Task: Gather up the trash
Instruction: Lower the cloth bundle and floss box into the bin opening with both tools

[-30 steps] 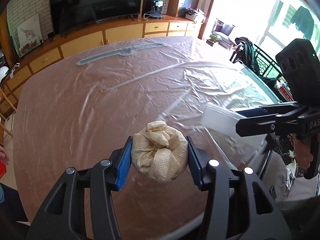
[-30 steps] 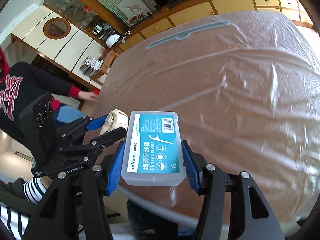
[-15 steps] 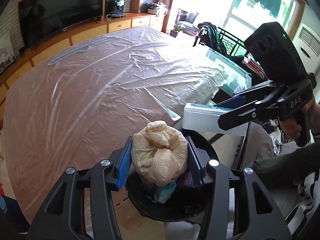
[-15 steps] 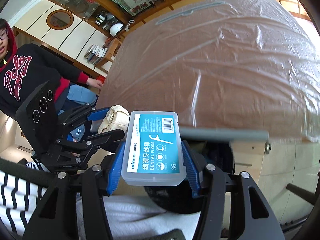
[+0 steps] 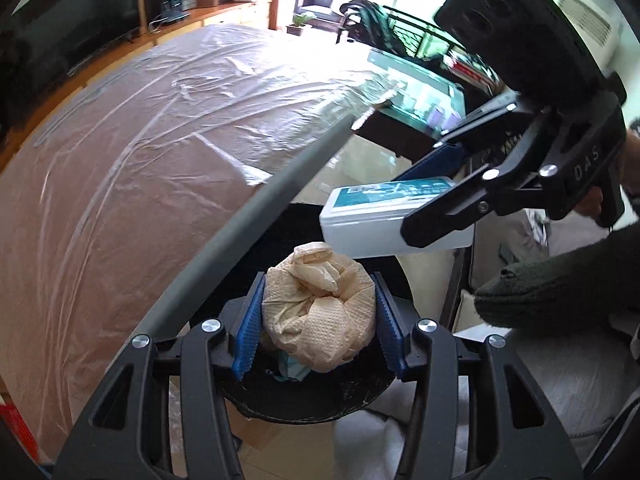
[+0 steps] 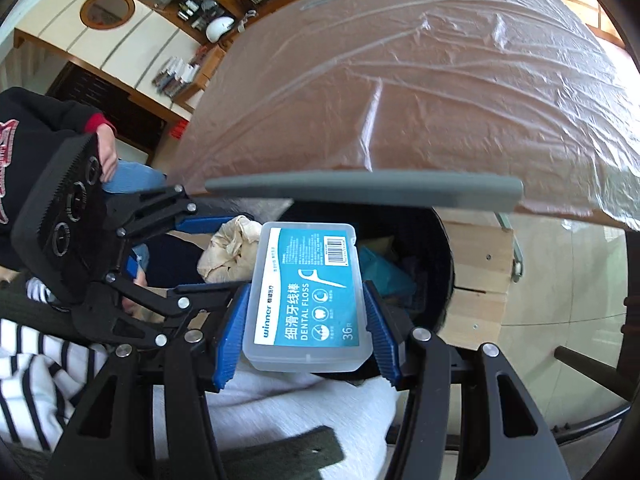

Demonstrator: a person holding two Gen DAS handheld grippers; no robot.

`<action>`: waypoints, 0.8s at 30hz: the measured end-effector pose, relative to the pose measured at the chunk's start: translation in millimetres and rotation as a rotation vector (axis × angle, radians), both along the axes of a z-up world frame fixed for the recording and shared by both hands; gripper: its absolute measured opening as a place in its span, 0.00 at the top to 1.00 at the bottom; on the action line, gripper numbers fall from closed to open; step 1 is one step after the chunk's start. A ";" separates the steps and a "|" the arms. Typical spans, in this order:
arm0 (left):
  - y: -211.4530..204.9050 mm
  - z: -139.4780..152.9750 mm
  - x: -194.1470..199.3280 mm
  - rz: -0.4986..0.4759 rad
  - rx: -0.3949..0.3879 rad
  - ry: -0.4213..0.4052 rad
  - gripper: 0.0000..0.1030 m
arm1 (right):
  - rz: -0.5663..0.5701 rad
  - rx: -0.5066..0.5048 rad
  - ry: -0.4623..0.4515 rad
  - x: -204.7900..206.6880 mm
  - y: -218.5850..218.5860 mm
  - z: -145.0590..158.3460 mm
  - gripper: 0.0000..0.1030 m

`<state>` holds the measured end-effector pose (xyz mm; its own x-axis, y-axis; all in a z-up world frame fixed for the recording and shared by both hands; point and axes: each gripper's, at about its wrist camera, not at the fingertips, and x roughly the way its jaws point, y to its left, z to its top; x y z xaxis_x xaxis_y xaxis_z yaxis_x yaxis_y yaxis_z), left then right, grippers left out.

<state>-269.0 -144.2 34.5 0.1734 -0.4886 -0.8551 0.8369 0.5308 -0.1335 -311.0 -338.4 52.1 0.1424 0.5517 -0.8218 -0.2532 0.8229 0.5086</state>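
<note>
My left gripper (image 5: 318,322) is shut on a crumpled beige paper ball (image 5: 320,312) and holds it over the open black trash bin (image 5: 312,404). My right gripper (image 6: 306,320) is shut on a clear dental floss box with a teal label (image 6: 308,296), held over the same bin (image 6: 436,248). In the left wrist view the floss box (image 5: 384,216) hangs just above and right of the paper ball. In the right wrist view the paper ball (image 6: 232,248) sits left of the box. Teal trash lies inside the bin (image 6: 384,272).
The plastic-covered brown table (image 5: 140,152) ends at a grey edge strip (image 5: 256,216) right beside the bin. A seated person in a black hoodie (image 6: 24,136) is at the left. A wooden panel (image 6: 476,272) stands right of the bin.
Both grippers have moved off the table edge and down over the bin, each still holding its item. The bin now fills more of both views.
</note>
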 end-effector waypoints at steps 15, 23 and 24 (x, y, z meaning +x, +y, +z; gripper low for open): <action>-3.4 -47.5 -8.7 -0.073 0.139 0.022 0.50 | -0.022 -0.082 0.042 -8.2 9.7 -34.0 0.48; -3.6 -64.2 -6.2 -0.068 0.199 0.020 0.50 | -0.054 -0.110 0.093 -1.6 9.6 -60.1 0.48; -3.8 -66.3 -5.4 -0.068 0.205 0.021 0.50 | -0.056 -0.110 0.100 -1.2 9.8 -62.8 0.48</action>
<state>-274.4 -148.0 -31.8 0.1270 -0.3138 -0.9409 0.8696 0.4915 -0.0466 -312.2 -328.6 -10.7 0.0848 0.4510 -0.8885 -0.1585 0.8865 0.4348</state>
